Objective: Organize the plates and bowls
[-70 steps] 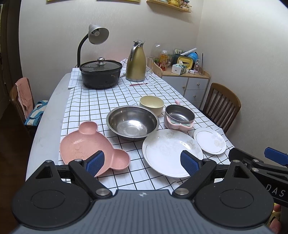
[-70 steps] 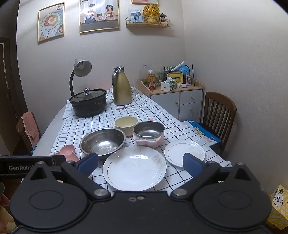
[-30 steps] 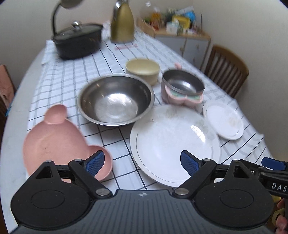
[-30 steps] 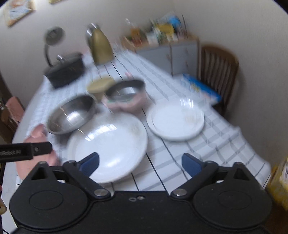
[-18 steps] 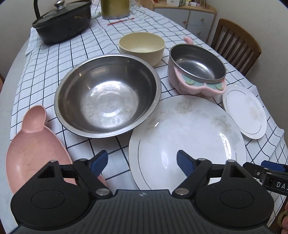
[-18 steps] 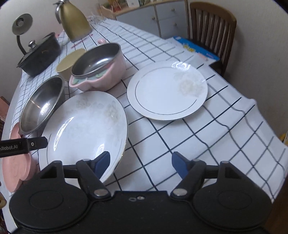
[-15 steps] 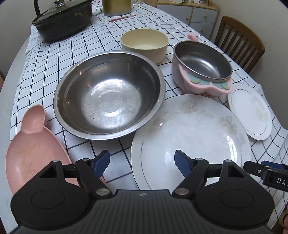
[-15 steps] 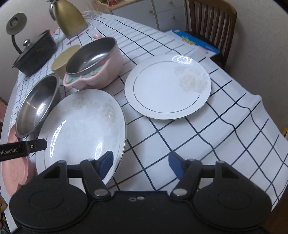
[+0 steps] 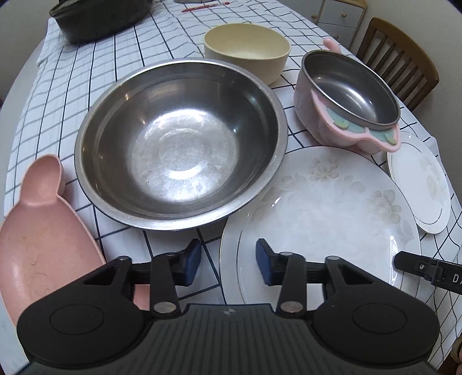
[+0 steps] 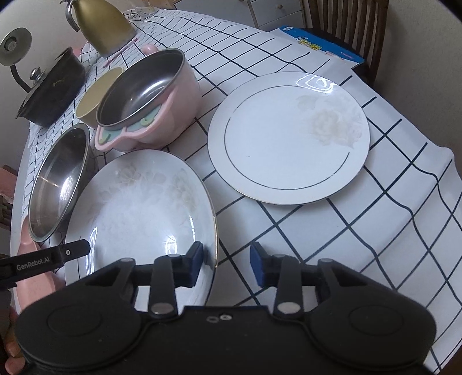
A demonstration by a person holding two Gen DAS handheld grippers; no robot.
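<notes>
- Left wrist view looks down on a bench covered by a white cloth with a dark grid.
- The left gripper has its blue-padded jaws partly apart and holds nothing; the near-left rim of the large floral plate lies in the gap between them, but I cannot tell whether either pad touches it.
- The big steel bowl sits just behind that plate, its rim overlapping the plate's far-left edge in this view.
- A pink bear-shaped dish lies to the left, close beside the steel bowl.
- A cream bowl stands behind the steel bowl, and a pink-cased steel bowl stands to its right, just beyond the large plate.
- A small white plate lies at the right, near the bench edge, close to the large plate.
- A black lidded pot sits at the far left of the cloth.
- Right wrist view shows the right gripper also partly open and empty, its jaws straddling the large plate's near-right rim; contact is not clear.
- From here the small white plate is ahead and to the right, apart from the large one.
- A gold jug stands at the far end, and a wooden chair is beyond the bench.
- The tip of the other gripper shows at the edge of each view.
</notes>
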